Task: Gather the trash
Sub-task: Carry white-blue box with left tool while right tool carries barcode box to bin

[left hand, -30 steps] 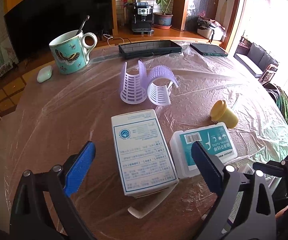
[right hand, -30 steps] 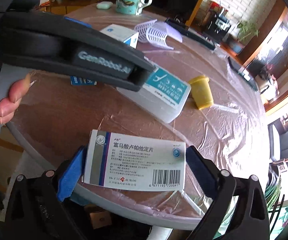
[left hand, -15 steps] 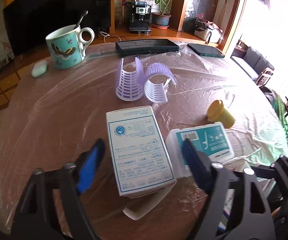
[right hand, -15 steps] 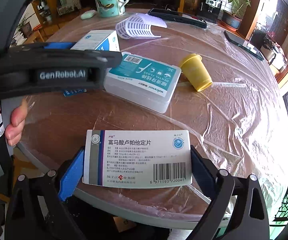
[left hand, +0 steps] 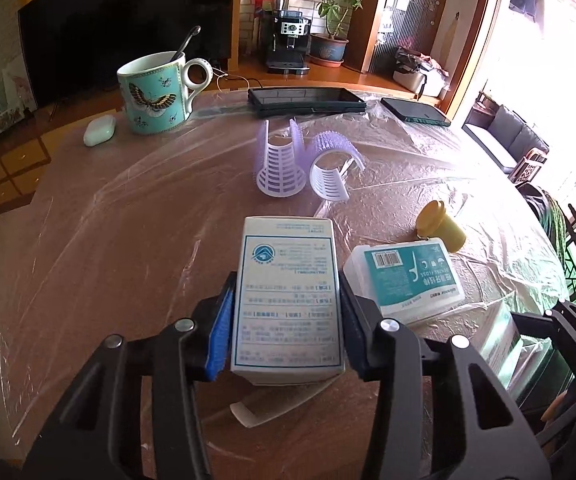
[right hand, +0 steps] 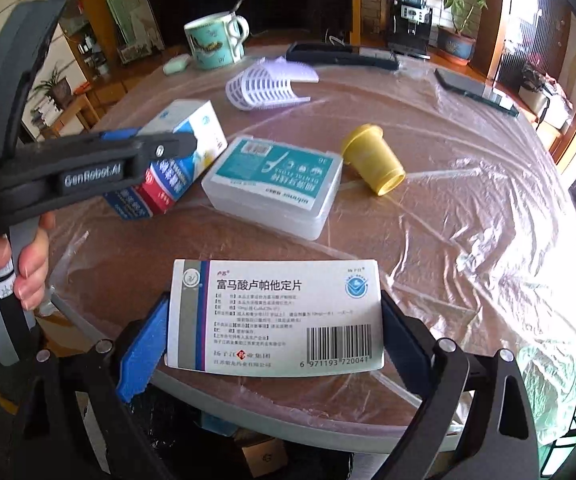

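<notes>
My left gripper (left hand: 286,332) is shut on a white medicine carton (left hand: 288,296) with blue print; the carton's near end is open, its flap lying on the table. That carton also shows in the right wrist view (right hand: 180,148) between the left gripper's fingers (right hand: 156,146). My right gripper (right hand: 274,332) is shut on a flat white pill box (right hand: 276,316) with a barcode, held above the table's near edge. A dental floss box (right hand: 276,188) and a yellow cap (right hand: 371,164) lie on the table.
The round table (left hand: 108,248) is covered in clear plastic film. On it are lilac hair rollers (left hand: 299,168), a butterfly mug (left hand: 156,96) with a spoon, an earbud case (left hand: 99,131), and two dark tablets (left hand: 307,100) at the far edge.
My left gripper moved forward and closed on the white carton, which it straddled open before. The right gripper kept its hold on the pill box and turned its view left.
</notes>
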### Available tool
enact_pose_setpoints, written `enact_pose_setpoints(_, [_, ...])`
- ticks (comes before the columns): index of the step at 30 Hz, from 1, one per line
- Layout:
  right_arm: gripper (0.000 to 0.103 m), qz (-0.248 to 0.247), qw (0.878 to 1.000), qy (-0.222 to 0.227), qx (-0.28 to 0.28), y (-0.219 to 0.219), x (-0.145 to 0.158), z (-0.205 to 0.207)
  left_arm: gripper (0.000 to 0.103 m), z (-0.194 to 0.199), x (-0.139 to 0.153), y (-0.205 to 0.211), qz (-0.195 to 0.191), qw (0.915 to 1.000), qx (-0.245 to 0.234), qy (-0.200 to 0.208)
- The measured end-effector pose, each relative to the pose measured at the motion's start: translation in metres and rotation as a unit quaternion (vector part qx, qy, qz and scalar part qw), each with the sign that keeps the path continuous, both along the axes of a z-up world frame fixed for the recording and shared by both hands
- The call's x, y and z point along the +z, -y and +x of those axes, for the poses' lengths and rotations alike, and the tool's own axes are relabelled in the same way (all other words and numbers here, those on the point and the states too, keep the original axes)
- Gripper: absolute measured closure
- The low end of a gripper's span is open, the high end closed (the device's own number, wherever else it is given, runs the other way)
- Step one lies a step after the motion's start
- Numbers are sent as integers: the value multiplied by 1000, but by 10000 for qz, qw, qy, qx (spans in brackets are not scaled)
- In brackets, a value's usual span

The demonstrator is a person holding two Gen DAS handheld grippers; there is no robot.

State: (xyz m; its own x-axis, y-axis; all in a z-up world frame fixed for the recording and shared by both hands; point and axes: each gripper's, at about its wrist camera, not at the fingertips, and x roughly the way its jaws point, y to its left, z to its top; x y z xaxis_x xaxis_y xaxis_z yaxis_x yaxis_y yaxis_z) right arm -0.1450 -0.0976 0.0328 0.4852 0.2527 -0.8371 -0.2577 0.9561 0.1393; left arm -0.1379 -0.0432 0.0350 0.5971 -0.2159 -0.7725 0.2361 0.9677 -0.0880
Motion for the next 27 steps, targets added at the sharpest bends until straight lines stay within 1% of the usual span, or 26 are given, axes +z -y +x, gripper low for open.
enact_pose_setpoints(5, [9, 134, 9998, 94, -64, 9, 7, -2, 56, -13, 3, -5, -10, 10000, 38, 83])
enact_pose_setpoints(11, [9, 238, 9994, 190, -145, 19, 15, -7, 56, -35, 11, -4, 235, 9993, 72, 297])
enact_pose_setpoints(17, [9, 263, 9991, 281, -152, 22, 20, -15, 55, -55, 17, 0, 347, 9983, 84, 468])
enact_pose_setpoints(21, [9, 291, 9989, 340, -123, 24, 24, -22, 55, -69, 20, 4, 355, 9980, 14, 530])
enact_pose_setpoints(27, [9, 339, 9985, 423, -83, 26, 29, -34, 55, -90, 25, 11, 488, 9965, -51, 675])
